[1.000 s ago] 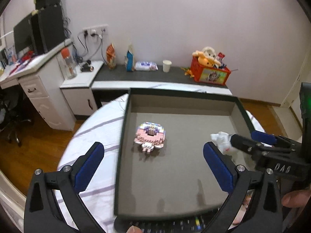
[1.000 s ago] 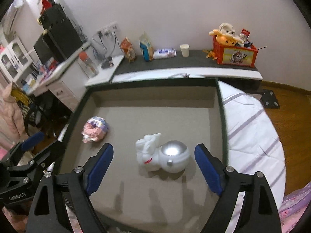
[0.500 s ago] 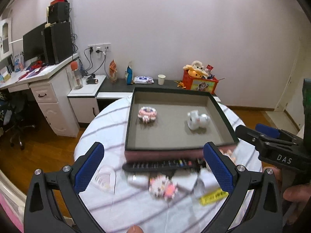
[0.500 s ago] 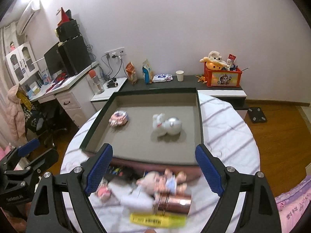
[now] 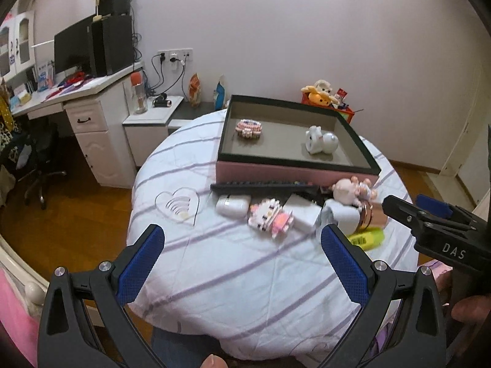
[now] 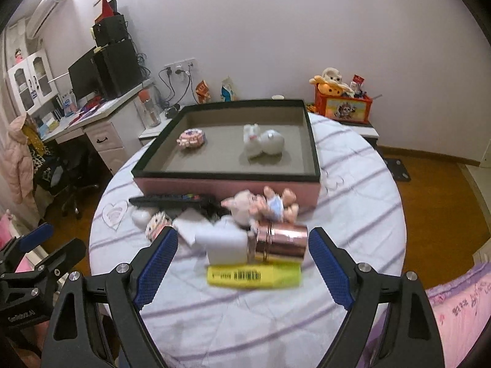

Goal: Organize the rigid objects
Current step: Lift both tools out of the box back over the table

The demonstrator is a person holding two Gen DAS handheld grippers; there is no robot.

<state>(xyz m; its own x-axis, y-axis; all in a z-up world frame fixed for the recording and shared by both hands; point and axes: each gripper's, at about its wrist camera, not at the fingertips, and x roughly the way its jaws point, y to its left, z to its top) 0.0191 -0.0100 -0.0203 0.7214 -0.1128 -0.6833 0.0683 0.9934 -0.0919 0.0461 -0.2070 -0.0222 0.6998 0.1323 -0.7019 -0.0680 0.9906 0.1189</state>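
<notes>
At the bottom of each wrist view a gripper is hanging over the near edge of a round table [image 5: 245,270] draped in a white cloth with lilac stripes. The left gripper [image 5: 242,254] is standing with its blue pads wide apart and nothing between them; the right gripper [image 6: 242,260] is likewise spread, empty, above a yellow tube [image 6: 254,274].

Just behind the tube, a copper-coloured cylinder [image 6: 282,242], a white box [image 6: 225,245], a pink doll [image 6: 260,207], a block-built figure [image 5: 270,217], a white case [image 5: 232,205] and a black remote [image 5: 264,186] are lying clustered mid-frame.

Touching that pile from behind, a pink-sided tray [image 6: 227,184] is holding a small block toy [image 6: 191,138] at its left and a white rabbit figure [image 6: 260,144] toward its right.

Farther off, a white desk [image 5: 89,116] with a monitor [image 5: 72,47] is filling the upper left, and an orange toy box [image 6: 343,107] is sitting against the pale wall at upper right. Wooden floor is showing around the table.
</notes>
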